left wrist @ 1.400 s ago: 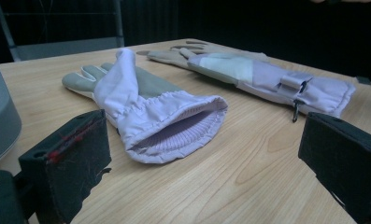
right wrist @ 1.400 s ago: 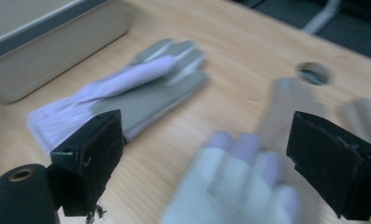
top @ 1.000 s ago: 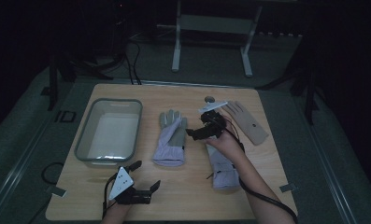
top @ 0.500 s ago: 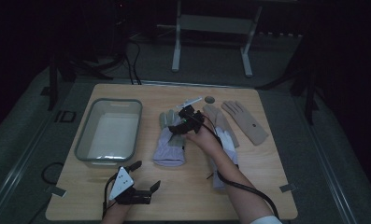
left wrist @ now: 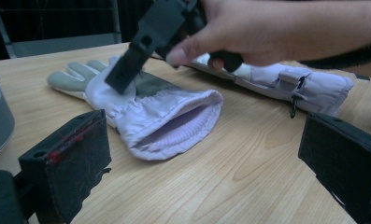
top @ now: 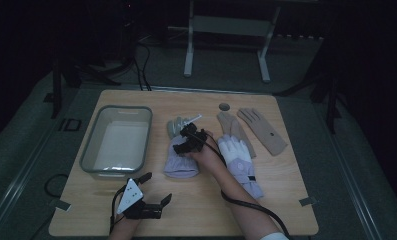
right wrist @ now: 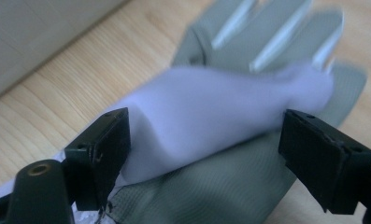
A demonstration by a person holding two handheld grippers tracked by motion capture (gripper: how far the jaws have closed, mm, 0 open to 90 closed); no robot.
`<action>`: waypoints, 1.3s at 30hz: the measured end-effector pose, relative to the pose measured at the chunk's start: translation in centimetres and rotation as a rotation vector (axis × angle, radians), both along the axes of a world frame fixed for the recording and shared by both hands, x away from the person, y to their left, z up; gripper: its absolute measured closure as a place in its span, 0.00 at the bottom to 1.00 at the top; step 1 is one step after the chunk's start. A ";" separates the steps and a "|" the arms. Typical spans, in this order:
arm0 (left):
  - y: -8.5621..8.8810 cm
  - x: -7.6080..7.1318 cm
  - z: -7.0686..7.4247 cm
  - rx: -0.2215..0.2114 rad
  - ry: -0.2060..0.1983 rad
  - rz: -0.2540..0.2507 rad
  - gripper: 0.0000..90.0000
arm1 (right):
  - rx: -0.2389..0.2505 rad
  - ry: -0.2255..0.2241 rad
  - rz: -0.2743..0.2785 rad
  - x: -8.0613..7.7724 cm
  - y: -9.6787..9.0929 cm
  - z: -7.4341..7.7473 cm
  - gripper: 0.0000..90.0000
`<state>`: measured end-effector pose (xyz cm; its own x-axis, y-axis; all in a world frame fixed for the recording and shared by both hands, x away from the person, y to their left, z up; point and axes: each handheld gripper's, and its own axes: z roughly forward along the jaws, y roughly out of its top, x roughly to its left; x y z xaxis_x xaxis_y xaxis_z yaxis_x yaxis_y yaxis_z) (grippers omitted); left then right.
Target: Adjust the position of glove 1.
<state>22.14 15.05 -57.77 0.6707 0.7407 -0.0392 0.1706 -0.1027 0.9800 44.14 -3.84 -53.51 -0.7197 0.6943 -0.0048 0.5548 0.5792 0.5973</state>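
Note:
A lavender glove with a grey palm (top: 180,159) lies mid-table, cuff towards me; its open cuff (left wrist: 174,122) faces the left gripper view. My right gripper (top: 185,142) is down on this glove, jaws open and wide apart, with a raised lavender fold (right wrist: 206,116) of the glove between them over the grey palm (right wrist: 211,186). A second lavender and white glove (top: 243,167) lies just right of it, partly under the right forearm. My left gripper (top: 156,187) rests near the front edge, open (left wrist: 206,140), with nothing between its fingers.
A clear rectangular tray (top: 88,155) stands at the left of the table. Two beige gloves (top: 232,125) (top: 263,131) lie at the back right, next to a small round hole (top: 224,107) in the tabletop. Bare wood lies along the front edge.
My right gripper has swung left, from beside the beige gloves to over the left lavender glove, and come down onto it. The left gripper has not moved.

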 end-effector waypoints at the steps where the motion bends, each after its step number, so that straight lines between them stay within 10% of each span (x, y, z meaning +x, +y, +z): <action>1: 0.0 0.0 0.0 -0.001 0.002 0.001 0.03 | 0.007 0.007 0.003 0.0 0.0 -0.3 0.18; 6: 0.0 0.0 0.0 -0.001 0.001 0.003 0.03 | 0.024 -0.009 -0.003 -0.4 0.1 -1.6 0.20; 22: 0.0 0.0 0.0 -0.002 0.005 0.004 0.03 | 0.068 0.030 0.016 -1.2 0.2 -0.7 0.86; 39: 0.1 0.1 0.0 -0.016 0.004 0.003 0.03 | 0.179 -0.044 -0.016 -5.5 -4.3 5.6 0.89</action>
